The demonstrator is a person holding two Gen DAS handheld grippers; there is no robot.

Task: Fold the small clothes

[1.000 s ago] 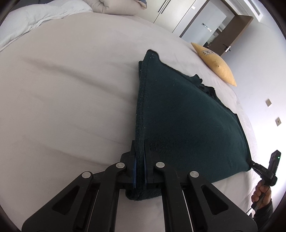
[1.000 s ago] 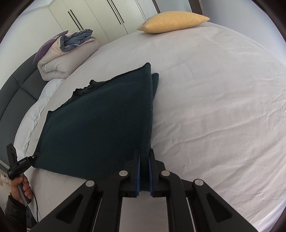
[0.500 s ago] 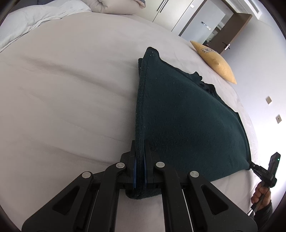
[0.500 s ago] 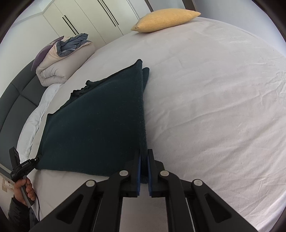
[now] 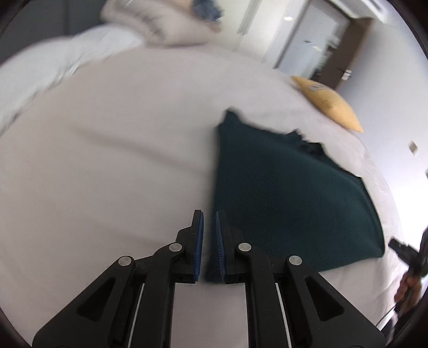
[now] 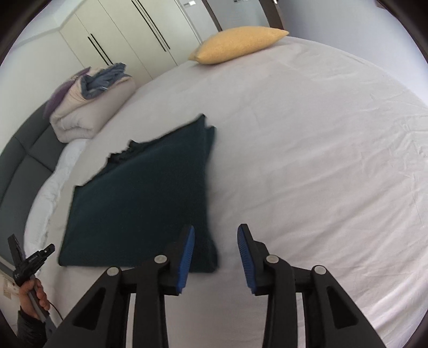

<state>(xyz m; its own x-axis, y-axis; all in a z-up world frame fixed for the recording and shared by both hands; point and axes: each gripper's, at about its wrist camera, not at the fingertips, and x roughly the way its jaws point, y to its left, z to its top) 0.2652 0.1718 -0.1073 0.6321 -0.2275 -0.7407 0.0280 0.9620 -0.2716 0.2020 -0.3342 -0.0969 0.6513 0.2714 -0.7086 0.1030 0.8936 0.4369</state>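
Seemingly just set down, the dark green folded garment (image 5: 289, 198) lies flat on the white bed sheet (image 5: 107, 160) in the left wrist view, its long left edge running away from the left gripper (image 5: 209, 241). That gripper's jaws have just been opening a crack; the blue pads (image 5: 199, 241) stand slightly apart and appear to press on nothing, with the garment's near corner showing low in the gap but seemingly lying on the sheet below them. A yellow pillow (image 5: 329, 104) sits beyond the garment's far right corner, and a rolled duvet (image 5: 160, 24) lies well beyond its far left. This view is blurred.

From the right wrist view, the garment (image 6: 141, 203) lies to the left of the right gripper (image 6: 215, 246), whose jaws have just been opening and stand well apart, released, with only the garment's near right corner just inside the left pad (image 6: 187, 249). The person's other hand (image 6: 32, 294), gripping the left tool's handle, shows beyond the garment's near left corner.

Judged from this, the fold is laid and the release is under way; done well, both grippers would lift straight clear without snagging the knit, so the stacked edges stay aligned.
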